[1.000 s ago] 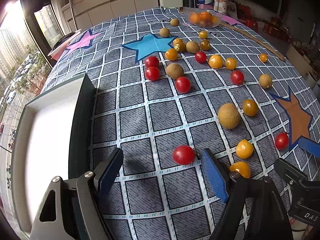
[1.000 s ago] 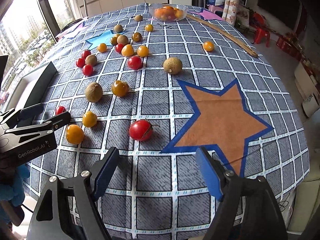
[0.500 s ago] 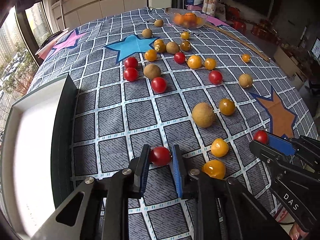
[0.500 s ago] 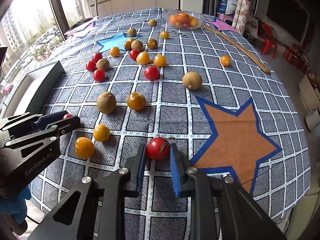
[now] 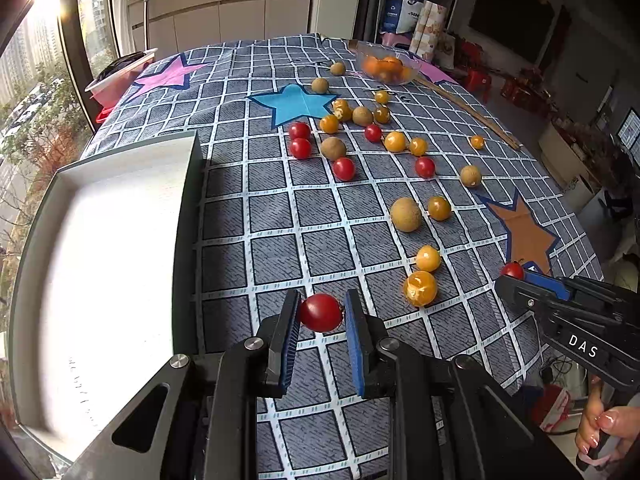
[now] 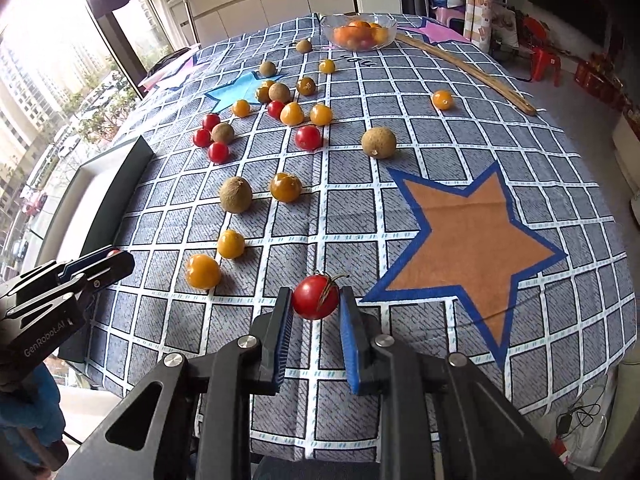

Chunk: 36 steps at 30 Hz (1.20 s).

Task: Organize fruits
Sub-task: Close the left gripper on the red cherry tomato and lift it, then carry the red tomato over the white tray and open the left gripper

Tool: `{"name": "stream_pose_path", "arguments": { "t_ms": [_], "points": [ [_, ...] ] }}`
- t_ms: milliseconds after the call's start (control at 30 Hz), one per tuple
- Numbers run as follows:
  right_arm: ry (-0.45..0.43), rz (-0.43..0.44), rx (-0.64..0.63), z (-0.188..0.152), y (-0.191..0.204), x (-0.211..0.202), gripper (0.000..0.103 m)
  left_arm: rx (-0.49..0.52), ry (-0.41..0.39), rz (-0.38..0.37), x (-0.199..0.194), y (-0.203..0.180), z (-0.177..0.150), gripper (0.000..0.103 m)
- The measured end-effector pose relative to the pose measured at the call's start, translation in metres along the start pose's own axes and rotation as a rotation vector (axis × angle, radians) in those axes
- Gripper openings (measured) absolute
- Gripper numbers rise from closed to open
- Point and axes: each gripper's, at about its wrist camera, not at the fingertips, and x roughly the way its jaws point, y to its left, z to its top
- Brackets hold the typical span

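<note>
I have both grippers angled steeply down over the counter (image 6: 440, 128). My left gripper (image 5: 320, 312) has its fingers clamped on a red cherry tomato (image 5: 321, 313), just right of the white tray (image 5: 188, 216). My right gripper (image 6: 314, 298) has its fingers pinched on a stemmed red tomato (image 6: 315, 297) beside the orange star (image 6: 472, 236). Yellow tomatoes, brown longans and more red ones lie scattered on the checked cloth beyond
</note>
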Motion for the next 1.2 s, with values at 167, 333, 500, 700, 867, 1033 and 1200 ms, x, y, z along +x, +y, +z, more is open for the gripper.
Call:
{"name": "stream_pose_path", "arguments": {
  "t_ms": [167,333,500,700,867,1033,1200],
  "points": [
    [-0.011,0.031,-0.047,0.003,0.028,-0.010,0.025,-0.018,-0.038,0.057,-0.021,0.025,-0.008,0.023],
    [-0.001,0.075,-0.105,0.008,0.067,-0.011,0.025,-0.037,-0.054,0.135,-0.035,0.057,-0.020,0.023],
    [0.012,0.119,-0.173,0.012,0.112,-0.008,0.025,-0.086,-0.066,0.186,-0.044,0.095,-0.033,0.023],
    [0.031,0.181,-0.263,0.015,0.174,0.003,0.025,-0.151,-0.054,0.263,-0.047,0.141,-0.048,0.023],
    [0.070,0.223,-0.326,0.013,0.219,0.021,0.025,-0.197,-0.020,0.293,-0.040,0.169,-0.059,0.023],
    [0.124,0.242,-0.363,0.015,0.246,0.046,0.025,-0.223,0.015,0.303,-0.028,0.181,-0.063,0.023],
    [0.175,0.204,-0.414,0.016,0.262,0.071,0.025,-0.203,0.014,0.315,-0.025,0.178,-0.063,0.024]
  ]
}}
